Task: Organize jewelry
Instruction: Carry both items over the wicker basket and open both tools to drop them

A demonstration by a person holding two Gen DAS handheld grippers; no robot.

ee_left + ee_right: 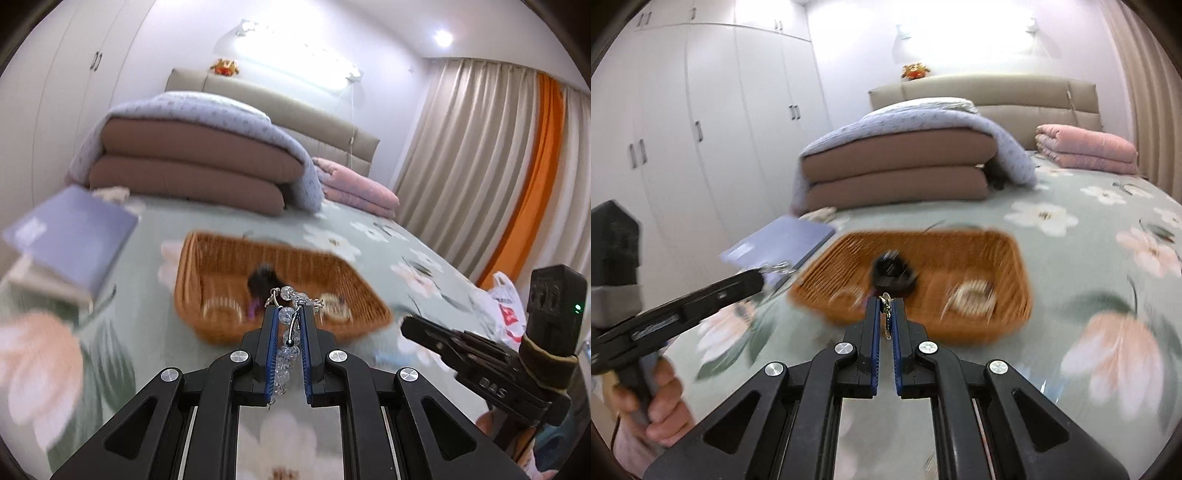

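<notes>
Both grippers tilt toward the basket (280, 280): left (289, 314) pinching beaded bracelet (290, 332), right (885, 306) seemingly gold chain (886, 317).

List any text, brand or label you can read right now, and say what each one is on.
"D&S": embossed on the side of the right gripper, seen from the left wrist view.
Red print on the white plastic bag: too blurred to read.
Pale patch on the blue box lid: blurred, unreadable.
Nothing else legible.
</notes>
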